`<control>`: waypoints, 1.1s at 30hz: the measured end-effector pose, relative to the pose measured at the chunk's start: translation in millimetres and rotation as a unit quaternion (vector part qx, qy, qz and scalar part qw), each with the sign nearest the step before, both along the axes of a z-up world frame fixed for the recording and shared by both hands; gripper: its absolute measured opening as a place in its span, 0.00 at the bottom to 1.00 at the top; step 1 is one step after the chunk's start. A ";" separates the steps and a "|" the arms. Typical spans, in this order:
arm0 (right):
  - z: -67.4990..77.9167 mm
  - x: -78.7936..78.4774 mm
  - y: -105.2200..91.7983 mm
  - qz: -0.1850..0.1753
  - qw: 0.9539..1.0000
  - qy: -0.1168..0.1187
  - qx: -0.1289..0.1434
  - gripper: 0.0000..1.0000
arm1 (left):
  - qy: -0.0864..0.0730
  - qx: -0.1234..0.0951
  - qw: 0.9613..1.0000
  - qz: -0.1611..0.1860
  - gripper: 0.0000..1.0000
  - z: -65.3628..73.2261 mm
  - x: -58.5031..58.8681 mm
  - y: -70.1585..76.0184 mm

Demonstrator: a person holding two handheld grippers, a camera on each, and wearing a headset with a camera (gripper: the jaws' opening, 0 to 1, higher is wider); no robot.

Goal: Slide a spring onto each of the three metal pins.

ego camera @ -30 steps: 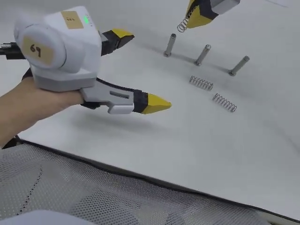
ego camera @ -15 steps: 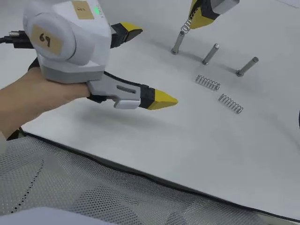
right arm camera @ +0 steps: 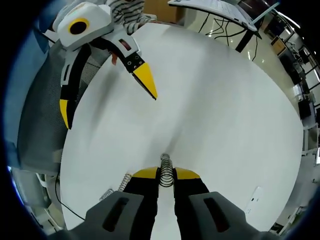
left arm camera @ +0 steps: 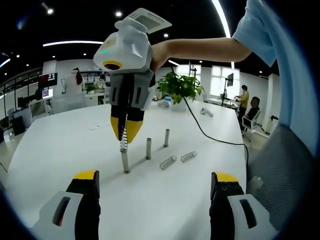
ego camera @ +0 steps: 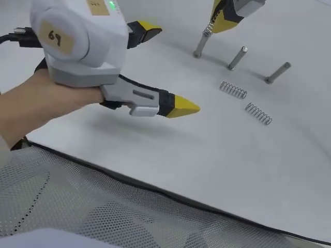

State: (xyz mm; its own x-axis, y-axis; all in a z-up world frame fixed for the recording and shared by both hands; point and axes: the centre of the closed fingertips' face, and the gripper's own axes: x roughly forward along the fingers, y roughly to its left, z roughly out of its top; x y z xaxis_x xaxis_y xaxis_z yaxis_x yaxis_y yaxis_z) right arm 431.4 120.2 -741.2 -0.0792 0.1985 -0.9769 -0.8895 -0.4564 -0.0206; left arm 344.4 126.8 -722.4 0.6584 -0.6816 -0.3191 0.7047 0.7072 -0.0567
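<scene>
Bright, even light falls from ceiling strip lamps [left arm camera: 70, 43], casting soft shadows on the plain white table [ego camera: 217, 150]. Both gripper views bend strongly at the edges.

left gripper [ego camera: 173, 68]: white and grey body; black jaws are tipped in yellow; a tan label is marked in black
right gripper [ego camera: 218, 25]: black jaws are tipped in yellow
held spring [ego camera: 209, 28]: silver-grey
loose springs [ego camera: 233, 90]: silver-grey
pins [ego camera: 237, 58]: plain silver-grey metal
table [ego camera: 207, 150]: plain white
chair mesh [ego camera: 77, 206]: grey, finely perforated, edged in black
sleeve [left arm camera: 280, 60]: light blue
</scene>
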 end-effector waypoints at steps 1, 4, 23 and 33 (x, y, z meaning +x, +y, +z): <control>-1.4 -1.0 -0.1 0.000 1.000 0.002 -0.003 0.08 | -0.001 0.000 1.000 0.001 0.89 0.3 0.3 0.4; -5.0 -1.0 0.7 0.003 1.000 0.001 -0.007 0.08 | 0.000 0.000 1.000 0.003 0.89 0.5 1.0 1.5; -24.0 -7.9 6.0 0.017 0.999 0.006 -0.029 0.08 | -0.002 -0.002 1.000 0.010 0.88 0.4 7.0 7.0; -39.3 -8.1 8.9 0.018 0.999 0.011 -0.039 0.08 | -0.002 -0.002 1.000 0.013 0.87 -0.3 8.3 9.1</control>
